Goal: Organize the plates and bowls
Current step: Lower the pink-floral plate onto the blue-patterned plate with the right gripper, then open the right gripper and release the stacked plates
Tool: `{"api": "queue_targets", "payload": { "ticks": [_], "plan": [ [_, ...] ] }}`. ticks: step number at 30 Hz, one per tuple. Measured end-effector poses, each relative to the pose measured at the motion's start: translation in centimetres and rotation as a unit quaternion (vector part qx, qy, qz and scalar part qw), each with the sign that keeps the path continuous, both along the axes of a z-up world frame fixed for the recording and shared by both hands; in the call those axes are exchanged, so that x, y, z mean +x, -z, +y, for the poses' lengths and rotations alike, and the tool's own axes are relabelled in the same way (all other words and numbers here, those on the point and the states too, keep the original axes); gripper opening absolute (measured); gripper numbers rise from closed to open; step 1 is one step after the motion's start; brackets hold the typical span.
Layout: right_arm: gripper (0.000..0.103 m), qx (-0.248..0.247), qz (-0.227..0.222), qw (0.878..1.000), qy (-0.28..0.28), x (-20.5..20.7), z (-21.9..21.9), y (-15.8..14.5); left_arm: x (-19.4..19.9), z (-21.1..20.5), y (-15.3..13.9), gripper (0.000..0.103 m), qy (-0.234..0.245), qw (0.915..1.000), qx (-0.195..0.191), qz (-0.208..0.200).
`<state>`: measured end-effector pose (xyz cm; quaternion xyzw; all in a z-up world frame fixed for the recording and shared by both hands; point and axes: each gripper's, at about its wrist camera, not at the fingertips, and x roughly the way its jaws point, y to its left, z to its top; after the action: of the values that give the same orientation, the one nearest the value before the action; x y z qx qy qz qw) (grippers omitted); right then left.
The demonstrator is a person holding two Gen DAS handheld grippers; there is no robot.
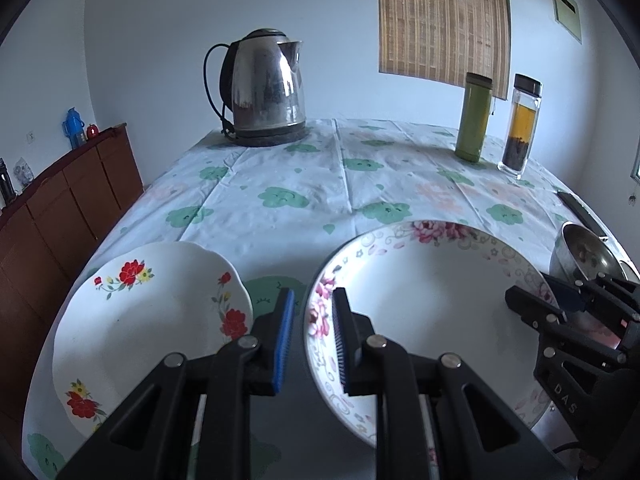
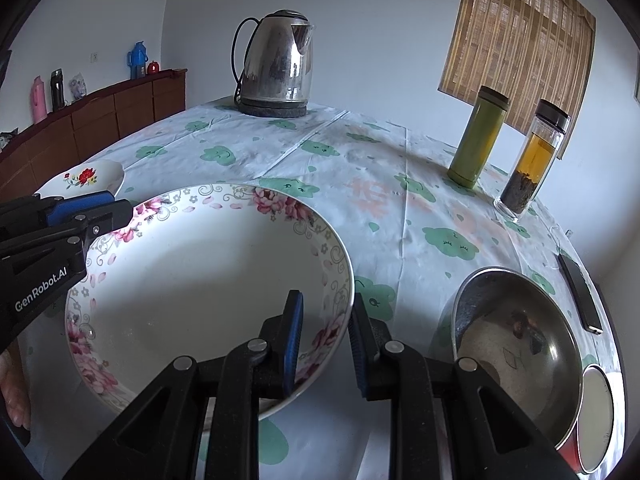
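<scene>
Item: pink-flowered bowl (image 2: 208,280), its right rim clamped between my right gripper (image 2: 326,344) pads, its left rim beside my empty, narrowed left gripper (image 1: 314,340).

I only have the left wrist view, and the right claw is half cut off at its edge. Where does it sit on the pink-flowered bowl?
Observer: The right claw straddles the pink-flowered bowl's near right rim, one finger inside, one outside; I cannot tell whether the pads press.
Operator: Anything beyond the steel bowl?
Observer: A small round container with a pale top sits close by the steel bowl's right side.
Operator: And on the sideboard?
Observer: A pink flask stands left of the dark bottle.
</scene>
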<state>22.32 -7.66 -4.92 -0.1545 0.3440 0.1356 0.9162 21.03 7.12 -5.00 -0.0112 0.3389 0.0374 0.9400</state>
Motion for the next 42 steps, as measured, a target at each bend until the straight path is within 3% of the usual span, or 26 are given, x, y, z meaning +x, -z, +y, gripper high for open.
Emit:
{"api": "queue_targets", "payload": {
  "ticks": [19,21,23,25,38,42],
  "plan": [
    [0.026,-0.010,-0.021,1.000,-0.002,-0.3,0.3,-0.2,-0.2,0.2,0.0,0.017,-0.002,1.0000,-0.001,-0.002],
    [0.031,-0.011,-0.024,1.000,-0.003,-0.3,0.3,-0.3,-0.1,0.2,0.1,0.017,-0.002,1.0000,-0.001,-0.001],
    [0.054,-0.014,-0.051,0.998,-0.017,-0.9,0.6,-0.6,-0.1,0.3,0.1,0.017,-0.003,1.0000,-0.001,0.000],
    [0.066,-0.010,-0.077,0.996,-0.033,-1.8,1.0,-1.1,-0.1,0.3,0.1,0.017,-0.004,1.0000,-0.003,0.000],
    [0.066,0.000,-0.070,0.997,-0.040,-1.9,1.2,-1.0,-0.3,1.3,-0.5,0.017,-0.022,0.9996,-0.009,-0.013],
    [0.066,0.002,-0.070,0.997,-0.039,-1.9,1.1,-1.1,-0.5,1.5,-1.0,0.027,-0.023,0.9995,-0.012,-0.017]
  ]
}}
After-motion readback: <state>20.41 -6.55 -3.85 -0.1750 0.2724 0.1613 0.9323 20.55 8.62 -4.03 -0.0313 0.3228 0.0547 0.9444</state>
